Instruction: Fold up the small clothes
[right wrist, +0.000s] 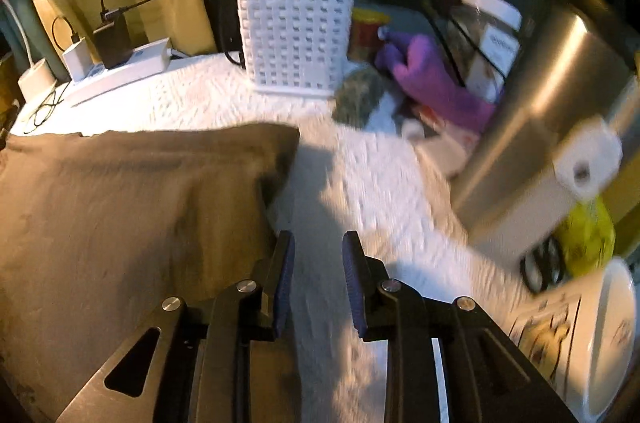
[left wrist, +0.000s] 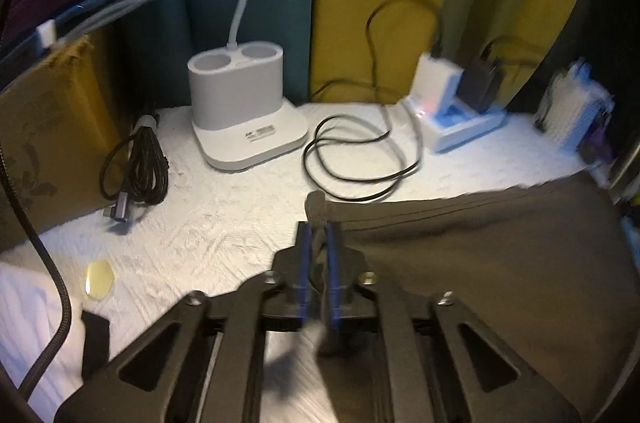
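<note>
Black left gripper (left wrist: 319, 235) standing nearest, jaws narrowly parted with a corner flap of the brown garment (left wrist: 480, 255) poking up between the blue pads (left wrist: 303, 263); whether still pinching or letting go, impossible to tell. Right gripper (right wrist: 319, 243) hanging over bare white bedspread (right wrist: 224, 95), jaws moderately apart and holding nothing, just beside the garment's right edge. Garment lying spread flat across the bedspread, between the two grippers, well clear of the white basket (right wrist: 296, 35) and the loose black cable (left wrist: 356, 163). Judging the fold as just being laid down. Doing it well: releasing both corners level, keeping edges aligned, lifting straight away without dragging cloth, smoothing the crease.
</note>
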